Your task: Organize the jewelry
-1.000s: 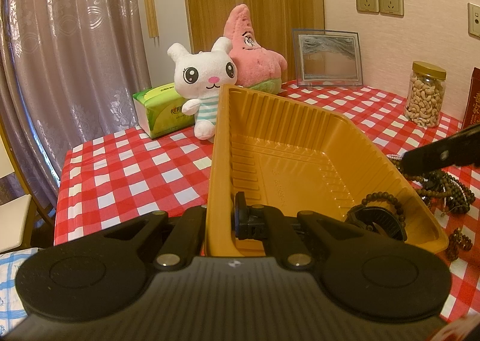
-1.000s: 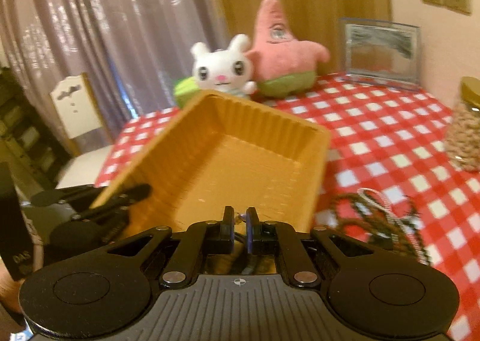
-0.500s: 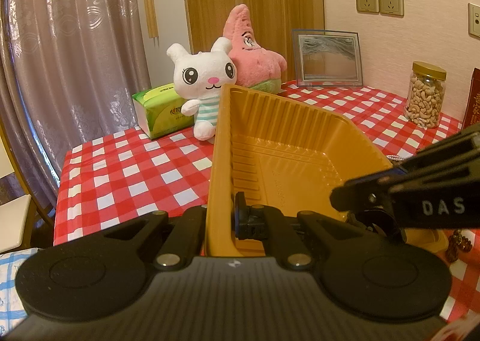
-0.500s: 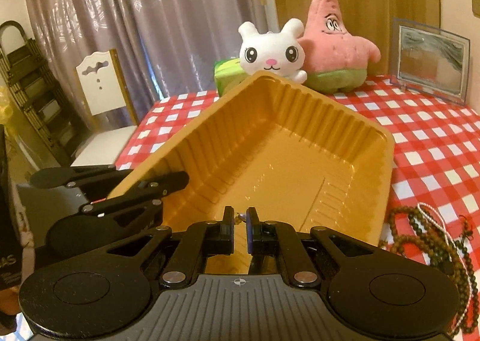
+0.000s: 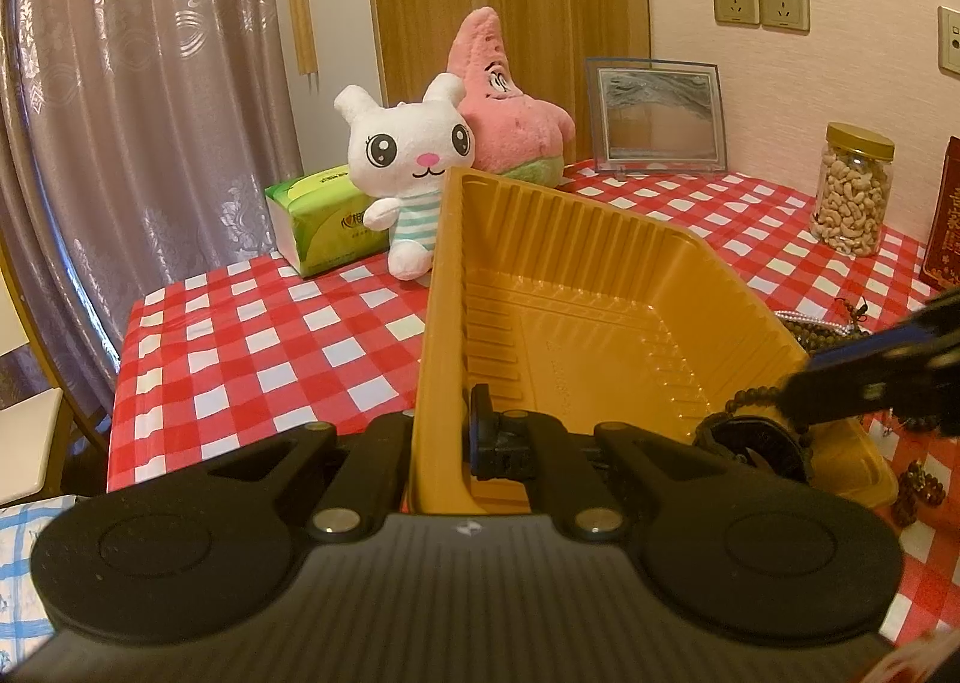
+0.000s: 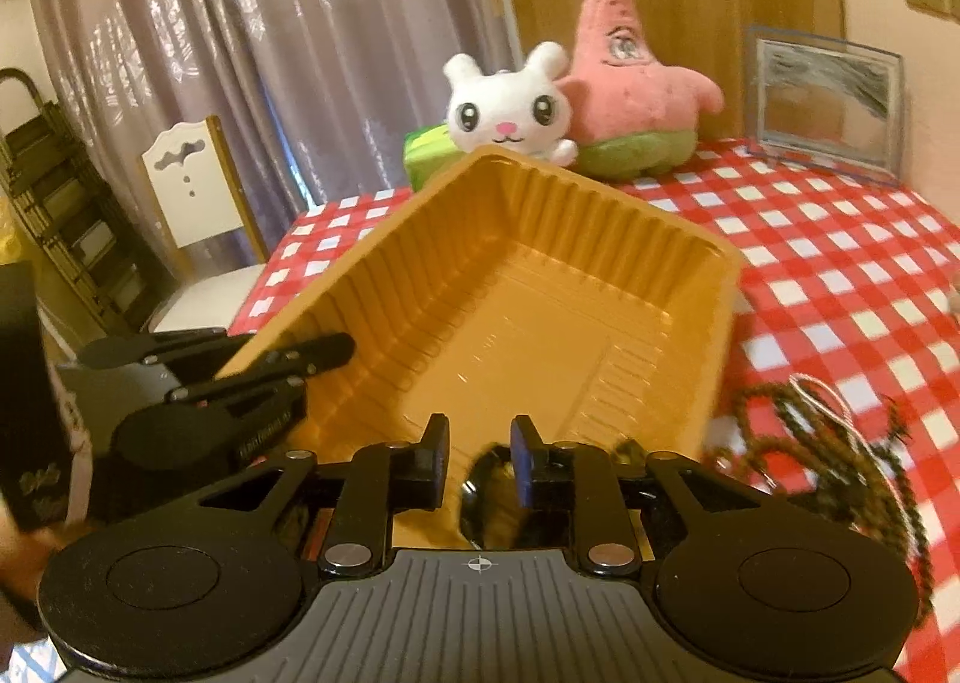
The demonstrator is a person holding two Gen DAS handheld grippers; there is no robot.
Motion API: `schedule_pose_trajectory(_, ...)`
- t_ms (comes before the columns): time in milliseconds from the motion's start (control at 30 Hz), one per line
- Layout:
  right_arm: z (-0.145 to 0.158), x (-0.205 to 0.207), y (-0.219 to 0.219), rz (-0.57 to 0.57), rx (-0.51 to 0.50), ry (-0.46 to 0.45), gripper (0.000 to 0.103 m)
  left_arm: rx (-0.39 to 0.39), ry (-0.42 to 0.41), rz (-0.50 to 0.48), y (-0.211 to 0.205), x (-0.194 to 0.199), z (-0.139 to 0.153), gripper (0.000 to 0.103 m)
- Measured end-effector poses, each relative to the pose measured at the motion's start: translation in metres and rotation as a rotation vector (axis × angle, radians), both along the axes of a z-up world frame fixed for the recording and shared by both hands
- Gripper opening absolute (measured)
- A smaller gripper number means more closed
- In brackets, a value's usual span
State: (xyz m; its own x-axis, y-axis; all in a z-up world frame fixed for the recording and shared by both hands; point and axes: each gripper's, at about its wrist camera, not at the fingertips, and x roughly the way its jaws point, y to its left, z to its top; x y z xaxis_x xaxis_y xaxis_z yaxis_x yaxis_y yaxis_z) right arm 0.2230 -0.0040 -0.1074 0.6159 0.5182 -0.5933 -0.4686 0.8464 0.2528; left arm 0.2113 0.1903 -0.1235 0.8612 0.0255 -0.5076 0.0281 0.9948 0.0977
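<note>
My left gripper (image 5: 447, 437) is shut on the near left wall of an orange plastic tray (image 5: 576, 287) on the checked table. Dark bead bracelets (image 5: 756, 431) lie in the tray's near right corner. My right gripper (image 6: 479, 458) is open over that corner, with a dark bracelet (image 6: 489, 497) just below its fingertips. It shows in the left wrist view (image 5: 870, 383) as dark fingers reaching in from the right. The tray (image 6: 510, 287) fills the middle of the right wrist view. More bead strings and a white chain (image 6: 828, 443) lie on the cloth right of the tray.
A white bunny plush (image 5: 414, 167), a pink starfish plush (image 5: 510, 107), a green tissue pack (image 5: 324, 215) and a framed picture (image 5: 657, 116) stand at the back. A jar of cashews (image 5: 852, 197) stands at the right. A chair (image 6: 192, 203) is past the table's left edge.
My right gripper has opened and let the bracelet drop into the tray's near right corner. It has pulled back to the right. My left gripper still holds the tray wall.
</note>
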Motion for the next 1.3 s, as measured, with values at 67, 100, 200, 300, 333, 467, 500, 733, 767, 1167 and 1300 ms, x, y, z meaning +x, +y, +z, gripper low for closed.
schedule_pose_trajectory(67,0.002,-0.006,-0.015,-0.027,0.0,0.004,0.023,0.0,0.001,0.0,0.0,0.0,0.0,0.002)
schedule_pose_trajectory(100,0.003,-0.008,-0.021,-0.041,-0.002,0.007,0.023,0.0,0.0,0.0,0.0,0.0,0.0,0.002)
schedule_pose_trajectory(200,0.004,-0.015,-0.045,-0.101,-0.011,0.021,0.023,0.0,0.0,0.0,0.0,0.0,0.0,0.002)
schedule_pose_trajectory(300,0.001,-0.021,-0.072,-0.175,-0.022,0.043,0.023,-0.001,0.0,0.001,0.0,0.0,0.0,0.002)
schedule_pose_trajectory(333,0.0,-0.024,-0.081,-0.2,-0.027,0.048,0.023,-0.001,0.0,0.001,0.0,0.0,0.0,0.002)
schedule_pose_trajectory(467,-0.011,-0.034,-0.12,-0.306,-0.037,0.085,0.024,-0.002,-0.001,0.001,0.0,0.0,-0.001,0.002)
schedule_pose_trajectory(500,-0.015,-0.036,-0.129,-0.329,-0.04,0.103,0.025,-0.002,-0.001,0.001,0.0,0.0,-0.001,0.002)
schedule_pose_trajectory(733,-0.025,-0.048,-0.155,-0.381,-0.035,0.165,0.055,0.0,-0.003,0.0,0.001,0.0,-0.001,0.002)
schedule_pose_trajectory(767,-0.025,-0.049,-0.156,-0.389,-0.028,0.172,0.058,0.0,-0.004,-0.001,0.0,0.0,-0.001,0.002)
schedule_pose_trajectory(1167,-0.035,-0.049,-0.121,-0.248,-0.143,0.185,0.061,0.0,-0.003,0.003,0.001,-0.002,-0.003,0.002)
schedule_pose_trajectory(1300,-0.039,-0.046,-0.112,-0.213,-0.17,0.169,0.061,0.001,-0.002,0.003,0.0,-0.002,-0.004,0.002)
